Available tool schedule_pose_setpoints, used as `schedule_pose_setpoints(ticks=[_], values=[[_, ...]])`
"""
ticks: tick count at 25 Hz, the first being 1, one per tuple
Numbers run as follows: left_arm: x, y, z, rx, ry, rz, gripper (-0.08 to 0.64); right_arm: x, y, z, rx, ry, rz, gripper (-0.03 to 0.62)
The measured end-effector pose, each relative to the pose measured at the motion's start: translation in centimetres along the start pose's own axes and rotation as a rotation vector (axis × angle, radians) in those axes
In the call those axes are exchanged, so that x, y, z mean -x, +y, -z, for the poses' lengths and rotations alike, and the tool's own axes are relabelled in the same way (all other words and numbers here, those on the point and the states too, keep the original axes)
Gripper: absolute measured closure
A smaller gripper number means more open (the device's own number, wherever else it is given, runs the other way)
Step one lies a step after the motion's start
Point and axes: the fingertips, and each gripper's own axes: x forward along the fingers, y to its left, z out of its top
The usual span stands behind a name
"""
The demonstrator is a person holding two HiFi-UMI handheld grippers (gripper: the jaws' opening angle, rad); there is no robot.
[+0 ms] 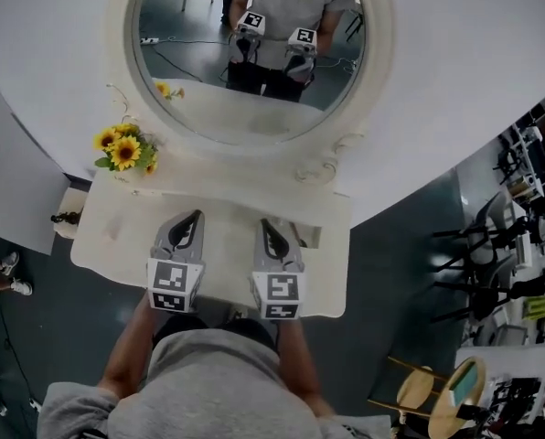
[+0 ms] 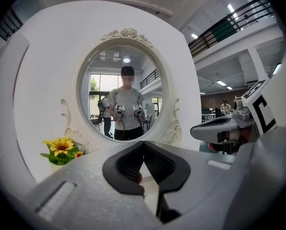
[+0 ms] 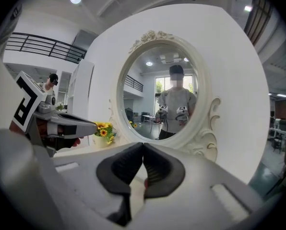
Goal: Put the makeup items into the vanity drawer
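Both grippers hover side by side over the front of the cream vanity table (image 1: 117, 236), pointing at its oval mirror (image 1: 254, 108). My left gripper (image 1: 194, 218) is shut, its dark pads meeting at the tips (image 2: 143, 143). My right gripper (image 1: 266, 225) is shut too, tips together (image 3: 143, 145). A thin reddish sliver shows low between each pair of pads; I cannot tell what it is. A small brownish item (image 1: 296, 236) lies on the table just right of the right gripper. The drawer is hidden from view. The mirror reflects the person and both grippers.
A pot of sunflowers (image 1: 124, 149) stands at the table's back left, under the mirror frame. A low side shelf with a small dark object (image 1: 67, 218) is left of the table. A round wooden stool (image 1: 432, 391) and dark chairs (image 1: 483, 245) stand to the right.
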Motion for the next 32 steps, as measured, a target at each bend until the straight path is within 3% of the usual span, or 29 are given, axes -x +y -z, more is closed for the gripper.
schedule_pose_setpoints(ticks=[11,20,32], values=[[7.1,10.3,4.3,0.074,0.053,-0.269,0.549,-5.6,12.3,-0.3,0.064,0.004,-0.293,0.586],[13.9,18.0,8.9,0.176,0.114,-0.481,0.549,-9.2,23.6,0.3,0.135,0.035,-0.531,0.586],[20.1,24.7,16.9,0.319,0.212,-0.642,0.549,-13.6,35.5,4.7,0.229,0.131,-0.74,0.586]])
